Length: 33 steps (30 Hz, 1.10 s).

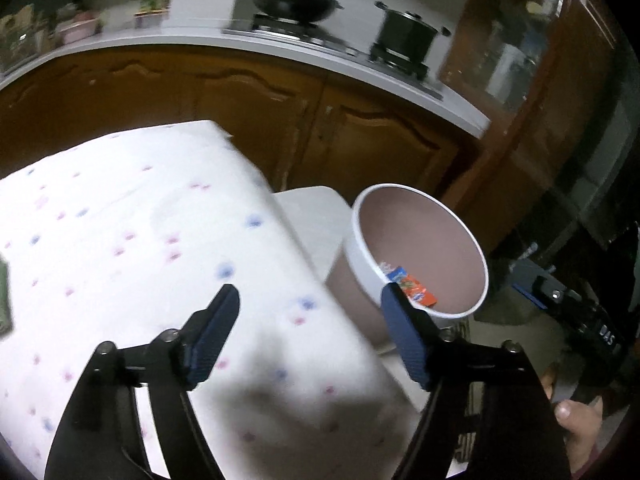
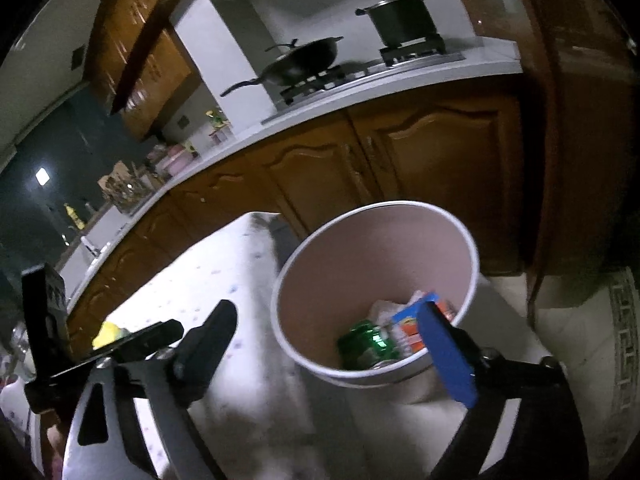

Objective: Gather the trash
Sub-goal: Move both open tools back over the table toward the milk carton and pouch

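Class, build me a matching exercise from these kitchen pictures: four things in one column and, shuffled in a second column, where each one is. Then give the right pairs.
Column one:
1. green can
2. wok
3. lidded pot
4. dotted cloth

Column two:
A. on the stove's right burner
B. spread over the table
C. at the bottom of the white bin
D. on the stove's left burner

Pairs: 1-C, 2-D, 3-A, 4-B
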Tool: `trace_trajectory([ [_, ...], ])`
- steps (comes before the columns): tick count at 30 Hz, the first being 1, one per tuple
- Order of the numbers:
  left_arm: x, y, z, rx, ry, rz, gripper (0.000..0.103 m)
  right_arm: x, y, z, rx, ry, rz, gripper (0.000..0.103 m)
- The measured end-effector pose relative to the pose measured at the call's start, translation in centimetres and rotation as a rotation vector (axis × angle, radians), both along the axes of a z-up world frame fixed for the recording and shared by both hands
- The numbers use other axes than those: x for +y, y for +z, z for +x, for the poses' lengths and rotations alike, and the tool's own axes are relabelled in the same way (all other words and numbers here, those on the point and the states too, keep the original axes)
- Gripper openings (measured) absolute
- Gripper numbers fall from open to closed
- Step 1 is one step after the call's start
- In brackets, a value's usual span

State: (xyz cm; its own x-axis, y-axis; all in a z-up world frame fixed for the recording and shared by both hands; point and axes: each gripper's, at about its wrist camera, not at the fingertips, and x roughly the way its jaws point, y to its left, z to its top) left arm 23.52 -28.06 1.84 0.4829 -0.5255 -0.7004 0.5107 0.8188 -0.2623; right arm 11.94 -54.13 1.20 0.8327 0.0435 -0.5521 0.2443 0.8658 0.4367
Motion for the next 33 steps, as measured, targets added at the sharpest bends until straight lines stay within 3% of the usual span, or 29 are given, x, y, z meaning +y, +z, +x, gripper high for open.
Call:
trace_trajectory([
  [33,27.7,-1.0,-5.2,-0.010,0.434,-0.026,0.077,21.5,0.0,3.2,0.001,0.385,-0.059,0.096],
])
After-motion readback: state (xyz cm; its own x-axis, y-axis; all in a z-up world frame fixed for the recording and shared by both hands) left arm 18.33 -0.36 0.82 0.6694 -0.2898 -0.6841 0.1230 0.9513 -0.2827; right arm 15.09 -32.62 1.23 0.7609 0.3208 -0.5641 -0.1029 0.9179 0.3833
